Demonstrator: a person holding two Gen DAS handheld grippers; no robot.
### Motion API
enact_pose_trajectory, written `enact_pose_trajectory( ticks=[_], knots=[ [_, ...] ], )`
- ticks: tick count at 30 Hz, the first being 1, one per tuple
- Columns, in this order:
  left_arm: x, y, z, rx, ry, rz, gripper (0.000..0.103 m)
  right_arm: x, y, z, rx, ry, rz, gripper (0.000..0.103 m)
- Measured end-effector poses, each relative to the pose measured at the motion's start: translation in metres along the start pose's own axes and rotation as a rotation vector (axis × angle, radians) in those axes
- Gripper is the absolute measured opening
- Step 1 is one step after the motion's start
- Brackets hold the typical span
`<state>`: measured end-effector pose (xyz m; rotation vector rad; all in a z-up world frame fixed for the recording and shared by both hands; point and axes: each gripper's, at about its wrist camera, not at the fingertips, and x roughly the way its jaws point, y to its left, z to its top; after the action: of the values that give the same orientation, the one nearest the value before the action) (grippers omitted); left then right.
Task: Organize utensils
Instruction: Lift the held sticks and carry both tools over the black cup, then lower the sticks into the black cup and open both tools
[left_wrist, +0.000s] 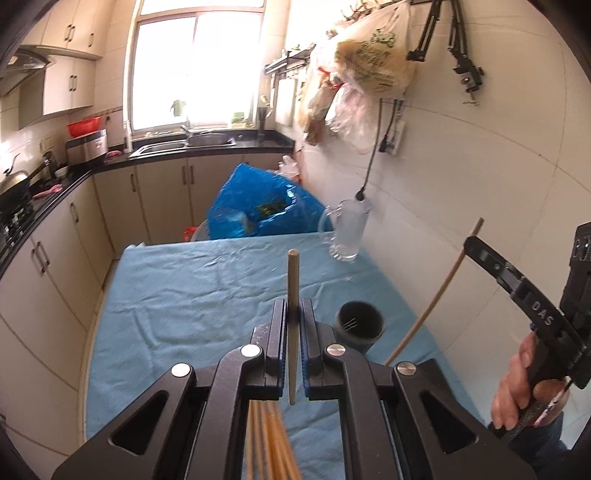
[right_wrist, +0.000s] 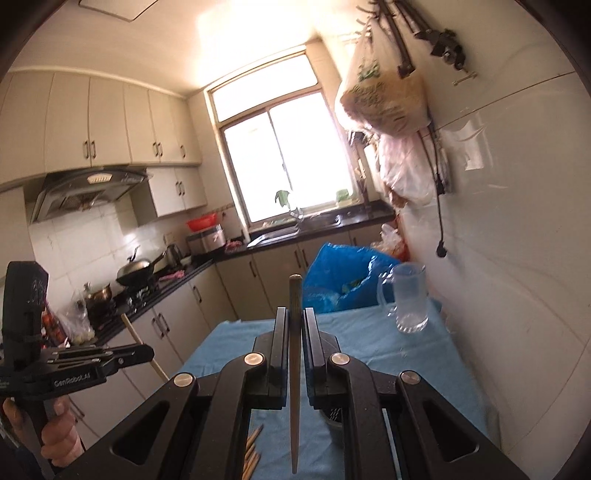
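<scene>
Your left gripper (left_wrist: 293, 314) is clamped on one wooden chopstick (left_wrist: 293, 295), jaws nearly together, stick running up between the pads with its blunt end above the fingertips and its thin tip down by the gripper body. Your right gripper (right_wrist: 294, 321) is pinched the same way on a second chopstick (right_wrist: 294, 369); from the left wrist view that stick shows as a curved pale line crossing the black gripper at right.

Both are held above the bench (left_wrist: 184, 302), which is covered with a blue cloth. Loose chopsticks (left_wrist: 266, 435) lie on the cloth under the left gripper, mostly hidden by its frame; only blurred orange-brown shafts show. In the right view just a few ends poke out below the frame.

A dark cylindrical utensil holder (left_wrist: 360, 325) stands on the cloth just right of the left gripper; something thin is inside, hard to make out. In the right view it is almost fully hidden behind the fingers.

A clear glass mug (left_wrist: 345, 232) stands at the far right of the bench near the wall, and a blue plastic bag (left_wrist: 258, 206) sits beyond the far edge.

Readable writing: "DAS" on the right gripper arm, "GenRobot.AI" on the left gripper. Green print on the hanging bag (left_wrist: 373, 62) is unreadable. Your hand (left_wrist: 517, 391) on the right grip is cut off at the frame edge.
</scene>
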<state>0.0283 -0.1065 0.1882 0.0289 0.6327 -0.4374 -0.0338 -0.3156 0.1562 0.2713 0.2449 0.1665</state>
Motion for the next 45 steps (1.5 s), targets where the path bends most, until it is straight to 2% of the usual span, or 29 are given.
enact_pose_trajectory(
  ticks=[10,15,19,26,35,39,40,42,44,45],
  knots=[
    [0.012,-0.041,0.056,0.034,-0.054,-0.070,0.006,0.012,-0.029,0.037,0.039,-0.068,-0.044,0.008],
    [0.038,-0.057,0.072,0.024,-0.043,-0.110,0.006,0.030,-0.044,0.047,0.045,-0.079,-0.084,0.008],
    [0.070,-0.064,0.068,0.021,-0.021,-0.128,0.006,0.051,-0.062,0.040,0.074,-0.050,-0.102,0.008],
    [0.124,-0.061,0.052,0.006,0.083,-0.117,0.006,0.081,-0.084,0.018,0.110,0.035,-0.104,0.008],
    [0.151,-0.046,0.041,-0.024,0.147,-0.100,0.006,0.107,-0.086,-0.002,0.106,0.134,-0.091,0.008],
    [0.151,-0.047,0.040,-0.015,0.146,-0.092,0.007,0.110,-0.092,-0.005,0.128,0.156,-0.094,0.009],
    [0.151,-0.047,0.040,-0.014,0.147,-0.096,0.008,0.111,-0.093,-0.004,0.130,0.161,-0.093,0.009],
    [0.148,-0.048,0.041,-0.015,0.142,-0.093,0.022,0.111,-0.094,-0.003,0.125,0.167,-0.090,0.014],
    [0.145,-0.048,0.041,-0.017,0.128,-0.091,0.035,0.108,-0.093,-0.002,0.122,0.156,-0.101,0.027],
    [0.141,-0.048,0.042,-0.018,0.115,-0.088,0.036,0.105,-0.091,0.000,0.122,0.146,-0.099,0.034]
  ],
)
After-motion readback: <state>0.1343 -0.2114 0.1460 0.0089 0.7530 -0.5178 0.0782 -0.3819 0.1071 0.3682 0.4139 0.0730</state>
